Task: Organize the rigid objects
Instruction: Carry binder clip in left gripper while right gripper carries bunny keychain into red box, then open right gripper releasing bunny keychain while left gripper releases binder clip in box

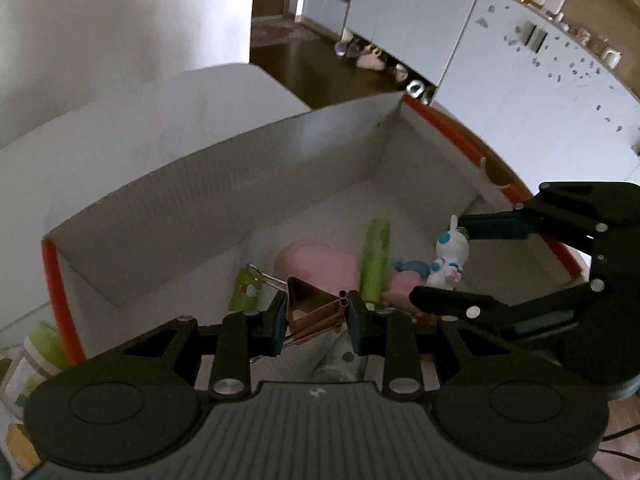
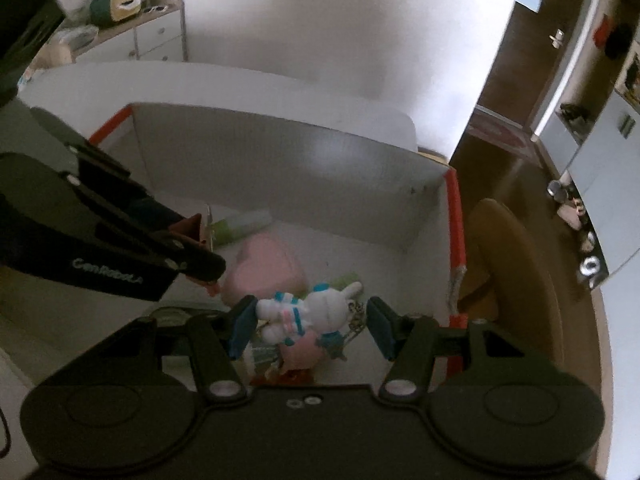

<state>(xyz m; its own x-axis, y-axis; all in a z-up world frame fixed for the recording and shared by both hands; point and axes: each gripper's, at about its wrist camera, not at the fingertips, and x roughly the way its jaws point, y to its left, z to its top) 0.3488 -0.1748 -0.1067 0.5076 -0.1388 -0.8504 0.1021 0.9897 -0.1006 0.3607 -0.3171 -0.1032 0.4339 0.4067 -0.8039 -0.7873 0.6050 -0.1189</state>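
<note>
While the left gripper (image 1: 316, 316) hangs over the box (image 1: 160, 216), jaws clamped on a binder clip (image 1: 308, 308), the right gripper (image 2: 308, 326) holds a rabbit toy (image 2: 308, 308) there; both should lower further before letting go.

One white box (image 1: 224, 184) with orange rim. Inside the box: one pink heart-shaped case (image 1: 316, 264), one green tube (image 1: 374, 264), one white rabbit figure (image 1: 448, 256), two binder clips, rose-gold (image 1: 316, 312) and green (image 1: 248, 290). Just outside its left wall: one green-lidded jar (image 1: 38, 350).
</note>
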